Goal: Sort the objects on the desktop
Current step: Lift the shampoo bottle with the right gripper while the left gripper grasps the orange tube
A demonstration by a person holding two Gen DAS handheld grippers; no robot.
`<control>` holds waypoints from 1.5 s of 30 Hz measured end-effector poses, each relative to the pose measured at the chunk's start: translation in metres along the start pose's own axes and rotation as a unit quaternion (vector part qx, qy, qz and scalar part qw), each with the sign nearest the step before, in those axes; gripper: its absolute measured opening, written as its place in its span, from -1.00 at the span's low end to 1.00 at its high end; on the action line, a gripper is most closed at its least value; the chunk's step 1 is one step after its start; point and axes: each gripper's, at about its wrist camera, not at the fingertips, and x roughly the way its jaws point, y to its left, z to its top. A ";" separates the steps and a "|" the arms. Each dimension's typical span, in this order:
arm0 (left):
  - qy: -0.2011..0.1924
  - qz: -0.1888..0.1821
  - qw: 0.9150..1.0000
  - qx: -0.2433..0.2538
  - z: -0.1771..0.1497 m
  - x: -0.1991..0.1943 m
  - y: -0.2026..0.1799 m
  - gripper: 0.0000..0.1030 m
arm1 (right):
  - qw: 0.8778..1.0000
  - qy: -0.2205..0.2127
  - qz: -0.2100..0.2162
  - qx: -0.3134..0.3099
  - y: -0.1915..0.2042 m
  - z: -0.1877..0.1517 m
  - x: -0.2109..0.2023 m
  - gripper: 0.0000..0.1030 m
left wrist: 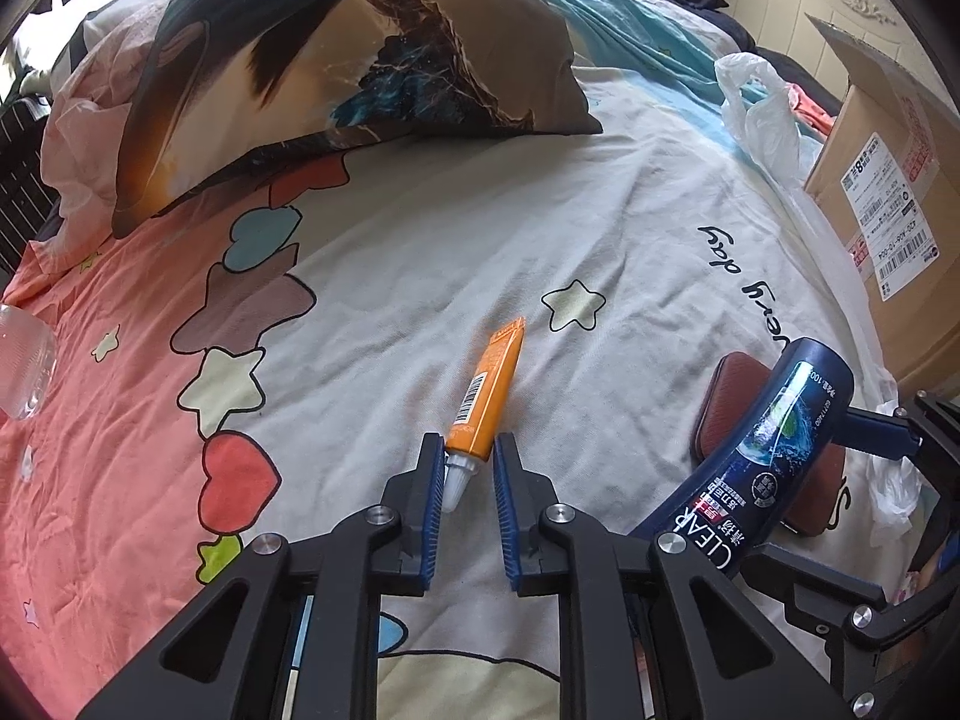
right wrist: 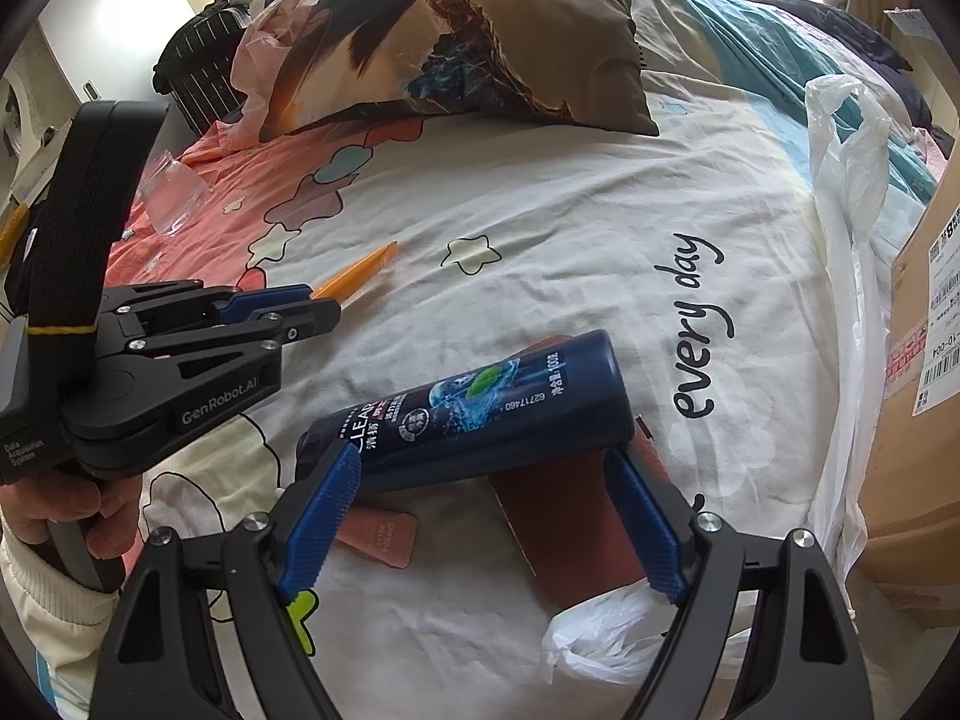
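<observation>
Home bedroom: bed w/ printed sheet (left wrist: 420,252), pillow (left wrist: 336,60).

1 orange tube (left wrist: 489,393), 1 shampoo btl (right wrist: 474,405), 1 glass (right wrist: 174,195), 1 brown wallet (right wrist: 576,534), 2 plastic bags (right wrist: 840,192), 1 box (left wrist: 888,204), 1 pillow (left wrist: 336,60).

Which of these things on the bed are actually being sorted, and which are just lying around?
Being sorted:
- orange tube, cap end between the left tongs
- blue shampoo bottle, across the right tongs
- probably the brown case under the bottle

Lying about:
- pillow
- plastic bag
- cardboard box
- clear glass
</observation>
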 end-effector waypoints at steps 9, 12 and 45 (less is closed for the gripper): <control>-0.001 -0.004 1.000 -0.003 -0.010 -0.006 0.002 -0.68 | 0.999 0.007 0.027 0.023 -0.001 0.005 0.007 0.58; -0.001 -0.004 1.000 -0.001 -0.013 -0.008 0.001 -0.68 | 0.998 0.019 0.042 0.049 -0.002 0.014 0.017 0.58; 0.005 0.002 1.000 -0.003 -0.027 -0.013 0.004 -0.68 | 0.998 0.030 0.048 0.017 0.034 0.036 0.043 -0.39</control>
